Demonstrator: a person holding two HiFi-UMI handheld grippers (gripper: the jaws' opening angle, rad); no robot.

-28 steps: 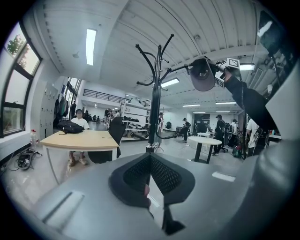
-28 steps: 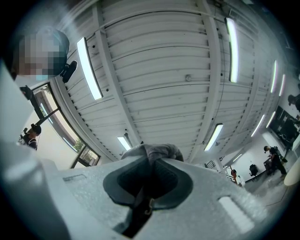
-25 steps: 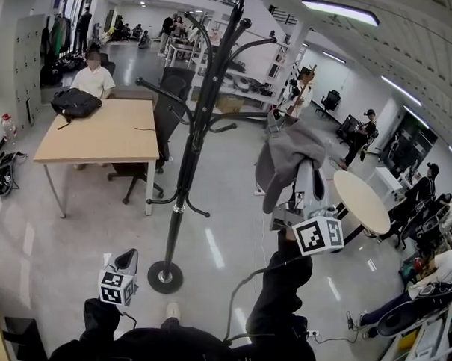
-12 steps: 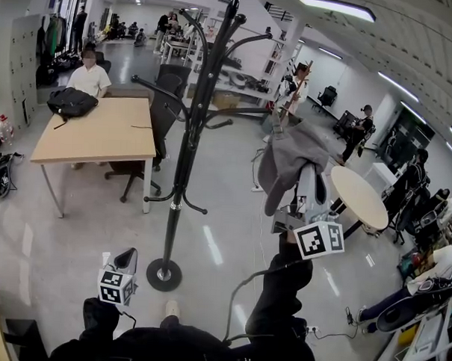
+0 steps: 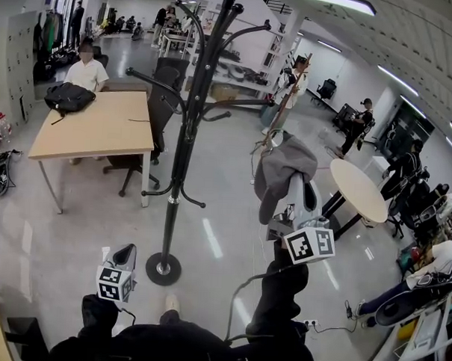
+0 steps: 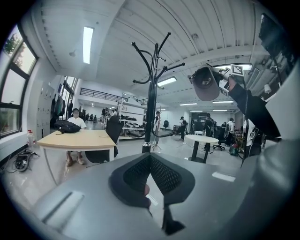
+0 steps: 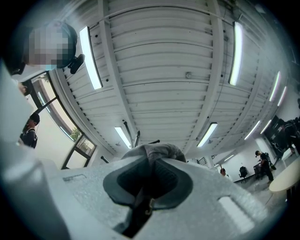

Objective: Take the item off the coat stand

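Cap [image 5: 283, 167] now hangs clear of the stand [image 5: 184, 137]. A second ago its crown sat close under the tip of the stand's right-hand arm, and since then it has come down and away, leaving open air between the two. The right gripper [image 5: 300, 188] has not let go in that time. Its jaws are almost fully closed, with a fold of the grey cloth [image 7: 157, 151] pinched between the pads, and the rest of the cap droops over the gripper's tip. The left gripper view shows the same thing from the side: the cap [image 6: 205, 83] is held aloft to the right of the stand's top hooks, touching none of them. The left gripper [image 5: 125, 255] has stayed low near the stand's base, jaws together and empty, taking no part. With nothing snagged on a hook, the lift-off looks essentially done. What seems left is carrying the cap away without brushing that right arm.
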